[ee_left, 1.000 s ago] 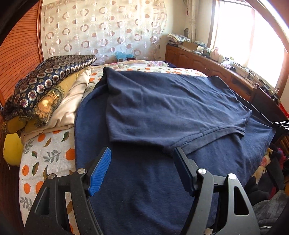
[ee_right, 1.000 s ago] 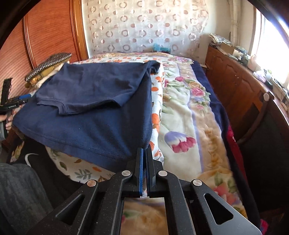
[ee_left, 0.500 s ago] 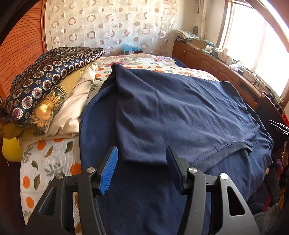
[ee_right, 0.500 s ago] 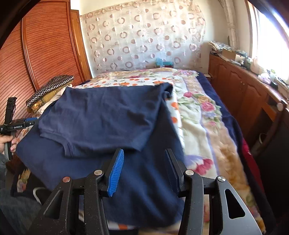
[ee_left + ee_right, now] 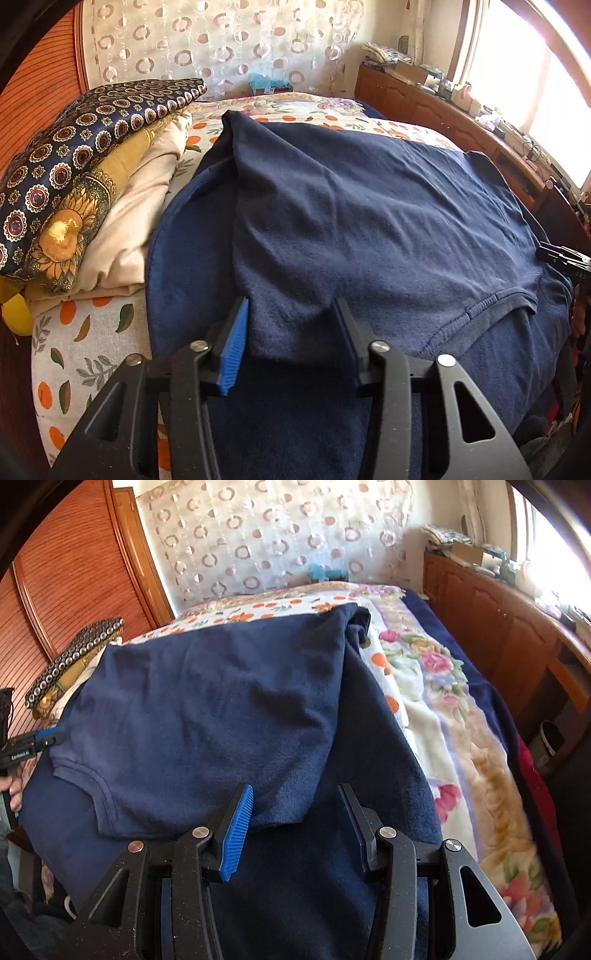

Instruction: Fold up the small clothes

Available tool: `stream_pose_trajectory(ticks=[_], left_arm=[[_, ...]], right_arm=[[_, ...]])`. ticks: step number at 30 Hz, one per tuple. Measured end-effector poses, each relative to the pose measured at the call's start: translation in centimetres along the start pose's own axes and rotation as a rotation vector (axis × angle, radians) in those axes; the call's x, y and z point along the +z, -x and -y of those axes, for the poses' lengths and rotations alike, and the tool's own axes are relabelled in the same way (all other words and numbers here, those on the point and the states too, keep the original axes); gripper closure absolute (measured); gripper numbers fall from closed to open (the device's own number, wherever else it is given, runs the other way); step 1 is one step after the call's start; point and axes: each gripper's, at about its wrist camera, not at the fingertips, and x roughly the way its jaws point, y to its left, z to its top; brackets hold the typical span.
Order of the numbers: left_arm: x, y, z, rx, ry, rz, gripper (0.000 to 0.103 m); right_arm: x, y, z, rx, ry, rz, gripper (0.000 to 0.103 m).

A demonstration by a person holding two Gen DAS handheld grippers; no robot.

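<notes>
On the bed: navy blue short-sleeved cotton T-shirt (image 5: 369, 229) lies flat on a darker navy fleece blanket (image 5: 192, 288), already doubled once by the look of it, collar edge toward me.
Left claw (image 5: 291, 343): spread wide, nothing pinched; my fingers straddle the shirt's near left corner, blue ribbed pad (image 5: 232, 354) just beside the fabric edge.
Right claw (image 5: 295, 827): spread too, empty; near right corner of the shirt sits between the fingers, black finger (image 5: 354, 823) over bare blanket.
Why placed so: I judge both claws are lined up on the two near corners so I can pinch them together and carry that edge away from me for the next fold.
Contact: cannot tell whether either pad actually touches cloth.
Surroundings: stack of patterned navy-and-gold folded bedding (image 5: 74, 177) left of the shirt, floral cream quilt (image 5: 461, 720) to the right, wooden cabinet (image 5: 498, 627) under the window.
Risk: shirt and blanket are close in colour and both soft, so I could grab blanket with the shirt.
Task state: fold partway, not finished, my guess.
</notes>
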Motion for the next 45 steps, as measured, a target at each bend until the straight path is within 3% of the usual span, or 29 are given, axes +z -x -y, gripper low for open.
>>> stream_pose_trajectory(ticks=[3,4,5,8,18,26,31,37,41,43,44,45], left_arm=[[0.0,0.1,0.2,0.014,-0.011,0.005,0.079],[-0.1,0.3,0.3,0.023,-0.020,0.011,0.090],[-0.2,0.6,0.4,0.039,-0.031,0.021,0.095],[-0.1,1.8,0.5,0.004,-0.038,0.058,0.098],[-0.4,9.6,2.3,-0.079,-0.072,0.208,0.098],[-2.3,14.2,3.0,-0.133,-0.083,0.235,0.098],[-5.3,12.6,3.5,-0.103,-0.065,0.175,0.098],[-8.5,8.6,3.0,-0.084,-0.025,0.053,0.098],[-9.5,8.5,2.8,-0.072,-0.011,0.045,0.098],[-9.6,8.8,2.4,-0.070,0.001,0.049,0.098],[-9.9,9.0,2.3,-0.072,0.006,0.054,0.094],[-10.0,9.3,2.2,-0.071,0.011,0.061,0.078]], right_arm=[[0.3,0.0,-0.5,0.010,0.003,0.001,0.055],[0.2,-0.1,-0.7,0.014,0.013,0.005,0.061],[0.5,-0.3,-1.0,0.017,0.023,0.004,0.078],[1.0,-0.4,-1.3,0.024,0.053,0.019,0.098],[1.5,6.1,-1.4,0.079,0.089,0.173,0.099],[-0.1,11.1,-1.6,0.085,0.140,0.229,0.099],[-1.9,11.1,-0.8,0.054,0.147,0.189,0.099],[-3.8,6.4,-0.2,-0.006,0.120,0.051,0.099],[-4.2,4.3,-0.1,-0.034,0.106,0.008,0.099],[-3.9,4.3,0.0,-0.040,0.099,0.011,0.092],[-3.4,4.5,0.0,-0.048,0.096,0.013,0.088],[-3.3,4.6,0.0,-0.054,0.096,0.021,0.087]])
